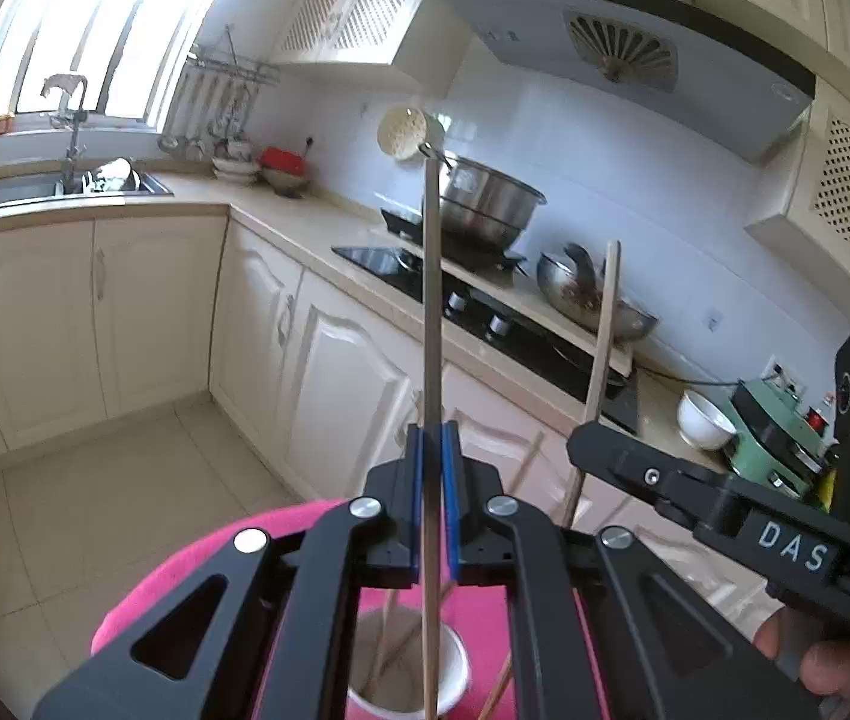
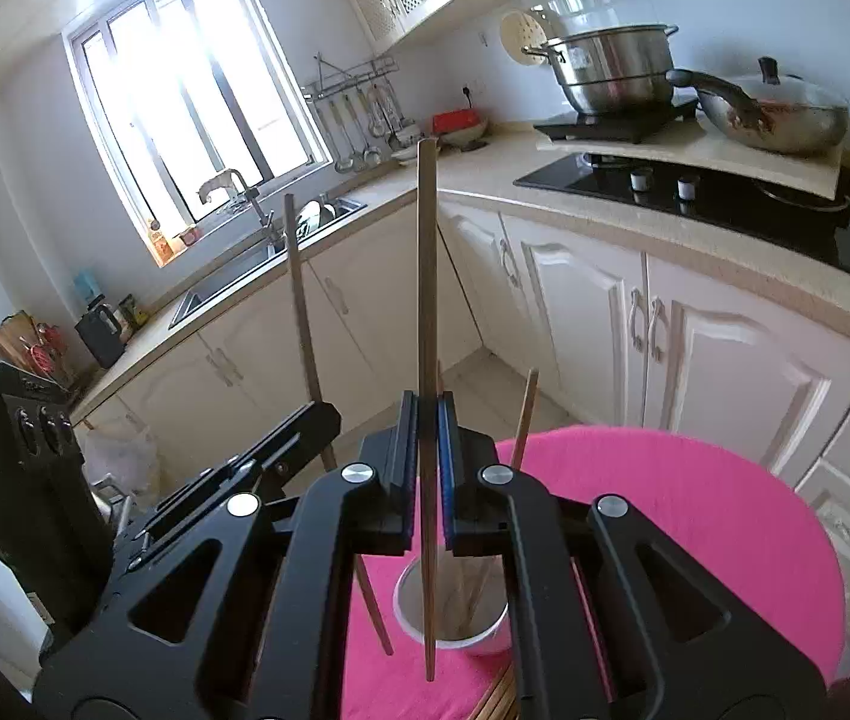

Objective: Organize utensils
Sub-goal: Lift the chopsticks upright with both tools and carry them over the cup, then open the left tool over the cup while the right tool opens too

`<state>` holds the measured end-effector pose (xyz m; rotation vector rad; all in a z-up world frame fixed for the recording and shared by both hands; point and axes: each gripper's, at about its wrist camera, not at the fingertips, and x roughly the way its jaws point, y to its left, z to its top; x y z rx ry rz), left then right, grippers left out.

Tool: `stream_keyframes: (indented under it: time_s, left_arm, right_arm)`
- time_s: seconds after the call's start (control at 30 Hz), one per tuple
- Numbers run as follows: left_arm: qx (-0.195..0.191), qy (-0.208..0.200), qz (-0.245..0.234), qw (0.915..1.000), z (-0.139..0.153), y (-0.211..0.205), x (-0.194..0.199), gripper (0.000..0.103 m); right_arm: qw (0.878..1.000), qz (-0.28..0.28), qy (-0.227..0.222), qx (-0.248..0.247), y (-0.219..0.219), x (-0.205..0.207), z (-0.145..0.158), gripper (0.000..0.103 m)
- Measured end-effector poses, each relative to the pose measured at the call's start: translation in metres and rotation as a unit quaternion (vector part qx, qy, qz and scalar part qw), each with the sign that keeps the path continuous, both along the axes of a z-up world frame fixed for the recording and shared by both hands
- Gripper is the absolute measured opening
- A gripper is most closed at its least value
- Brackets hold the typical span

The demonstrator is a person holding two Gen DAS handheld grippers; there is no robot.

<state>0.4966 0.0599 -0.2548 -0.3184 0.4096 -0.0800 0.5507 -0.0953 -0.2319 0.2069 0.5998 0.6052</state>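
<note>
My left gripper is shut on an upright wooden chopstick whose lower end hangs over a white cup that holds other chopsticks. My right gripper is shut on another upright chopstick; its lower end hangs in front of the same cup. The cup stands on a pink cloth. The right gripper shows in the left wrist view with its chopstick. The left gripper shows in the right wrist view with its chopstick.
The pink cloth covers a round table. More chopsticks lie at its near edge. Behind are white cabinets, a counter with a hob, a pot, a wok and a sink. A black appliance stands at the left.
</note>
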Motion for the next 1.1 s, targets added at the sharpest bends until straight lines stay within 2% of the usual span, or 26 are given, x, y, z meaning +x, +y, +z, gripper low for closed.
stream_keyframes:
  time_s: [0.13, 0.37, 0.8, 1.1]
  left_arm:
    - [0.010, -0.014, 0.012, 0.9998, -0.013, 0.000, 0.014, 0.006]
    - [0.014, 0.009, 0.027, 0.9995, -0.050, -0.002, 0.024, 0.006]
    - [0.028, 0.050, 0.028, 0.9980, -0.060, 0.001, -0.003, 0.006]
    - [0.023, 0.089, 0.025, 0.9954, -0.065, 0.003, -0.015, 0.007]
  right_arm:
    - [1.000, 0.002, -0.023, 0.001, 0.003, 0.008, -0.006, 0.007]
    - [0.999, 0.020, -0.040, -0.018, 0.013, 0.008, -0.027, 0.007]
    - [0.998, 0.028, -0.003, -0.054, 0.003, -0.012, -0.042, 0.007]
    - [0.997, 0.018, 0.046, -0.055, -0.005, -0.022, -0.055, 0.007]
